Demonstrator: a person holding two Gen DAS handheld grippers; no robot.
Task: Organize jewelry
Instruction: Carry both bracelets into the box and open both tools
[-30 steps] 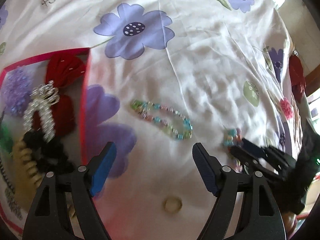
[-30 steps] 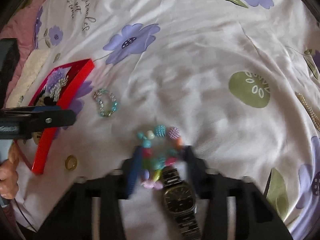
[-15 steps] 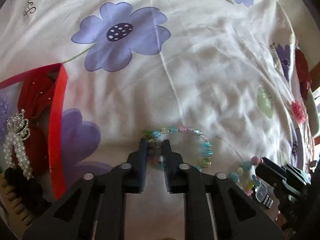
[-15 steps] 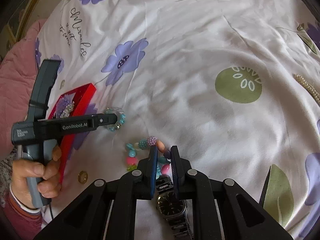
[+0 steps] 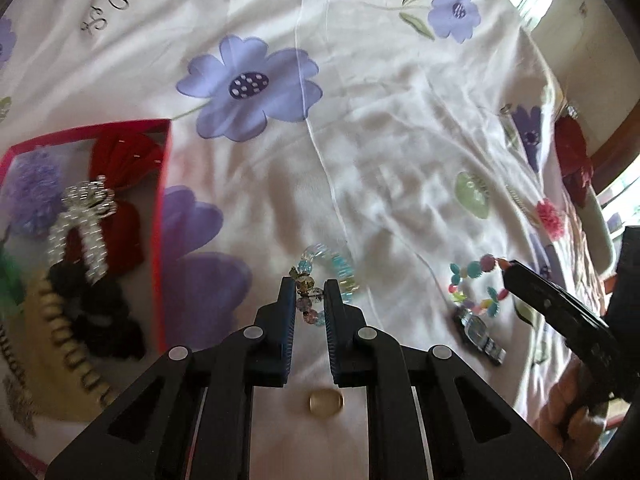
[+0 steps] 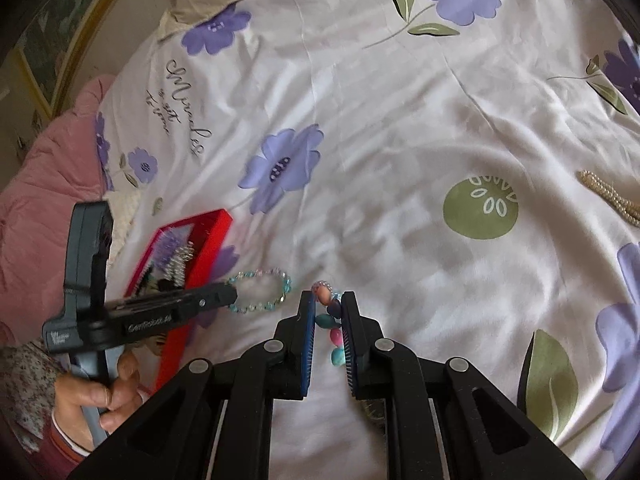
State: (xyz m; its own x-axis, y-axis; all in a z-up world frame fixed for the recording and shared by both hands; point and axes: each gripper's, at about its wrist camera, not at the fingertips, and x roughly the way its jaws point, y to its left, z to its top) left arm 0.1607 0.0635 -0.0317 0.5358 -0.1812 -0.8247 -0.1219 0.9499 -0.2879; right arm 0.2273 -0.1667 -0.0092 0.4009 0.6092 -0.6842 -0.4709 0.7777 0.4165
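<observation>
My left gripper (image 5: 310,292) is shut on a pale crystal bead bracelet (image 5: 334,268) and holds it above the floral bedsheet; the bracelet also shows in the right wrist view (image 6: 260,292). My right gripper (image 6: 328,304) is shut on a colourful chunky bead bracelet (image 6: 330,322), which hangs from it in the left wrist view (image 5: 476,284). A red jewelry box (image 5: 162,240) lies to the left, holding a red bow, a pearl clip, black scrunchies and a beige comb. It also shows in the right wrist view (image 6: 208,248).
A gold ring (image 5: 326,402) lies on the sheet under my left gripper. A wristwatch (image 5: 478,334) lies below the colourful bracelet. A pearl necklace (image 6: 610,196) lies at the far right. A pink pom-pom (image 5: 550,214) and a red item (image 5: 574,164) sit near the bed's right edge.
Both grippers have closed on their bracelets and lifted them off the sheet. The left gripper has moved back so the red box shows more fully.
</observation>
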